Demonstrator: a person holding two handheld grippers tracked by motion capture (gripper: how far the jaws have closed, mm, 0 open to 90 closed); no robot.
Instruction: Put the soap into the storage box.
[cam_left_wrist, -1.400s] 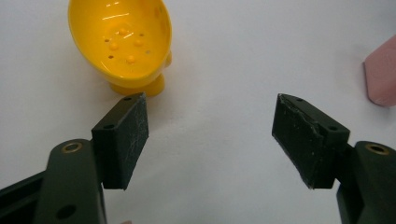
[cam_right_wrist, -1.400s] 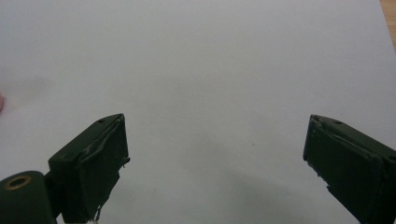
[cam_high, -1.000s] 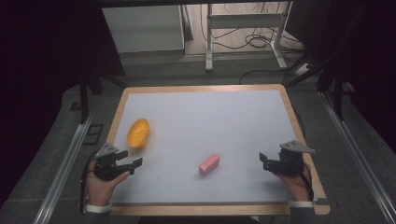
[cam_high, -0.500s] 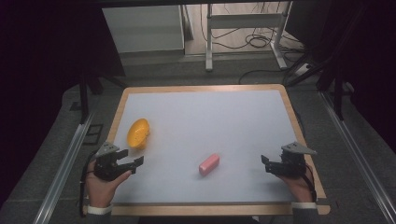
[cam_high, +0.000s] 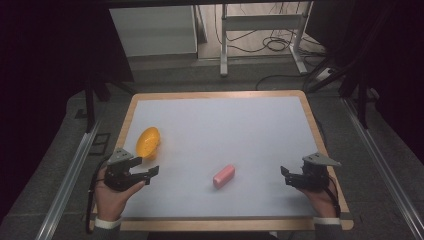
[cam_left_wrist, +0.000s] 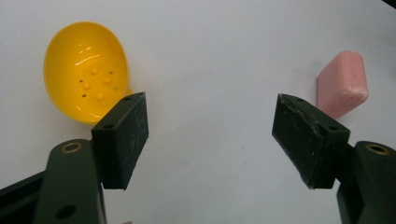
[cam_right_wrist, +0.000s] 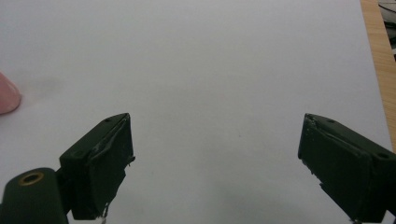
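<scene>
Pink block lies mid-tabletop; yellow bowl sits to its left. Left gripper and right gripper flank it, fingers spread wide, empty (likely poised to reach).

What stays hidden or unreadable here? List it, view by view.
- Pink block: right gripper view, cut off by the left edge, so its shape is unreadable.
- Yellow bowl: left gripper view, its near rim sits behind the left tongs' jaw.
- Dots inside the bowl: high view, too small to make out.
</scene>
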